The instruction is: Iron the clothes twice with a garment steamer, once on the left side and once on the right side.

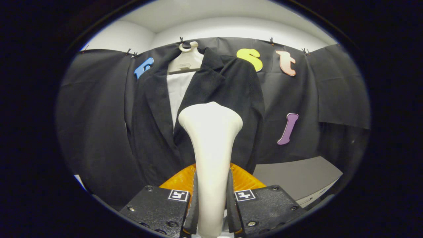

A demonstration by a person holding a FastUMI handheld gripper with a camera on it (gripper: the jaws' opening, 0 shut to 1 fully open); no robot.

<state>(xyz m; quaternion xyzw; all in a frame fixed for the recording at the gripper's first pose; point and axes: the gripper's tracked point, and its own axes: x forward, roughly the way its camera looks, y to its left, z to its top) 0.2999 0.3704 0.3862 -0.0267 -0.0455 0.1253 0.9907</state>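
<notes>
The gripper (211, 211) is closed on the white steamer (211, 145), both fingers (191, 205) pressing its narrow neck from either side, with the flared head standing upright beyond the fingertips and an orange part (180, 180) showing behind the neck. The black jacket (155, 125) hangs just ahead of the steamer on a white hanger (186, 59) against the booth wall, front open over a white lining (176, 89); the steamer head sits before its right-hand front panel, whether touching cannot be told. A grey surface (297, 177) lies low beside the jacket.
</notes>
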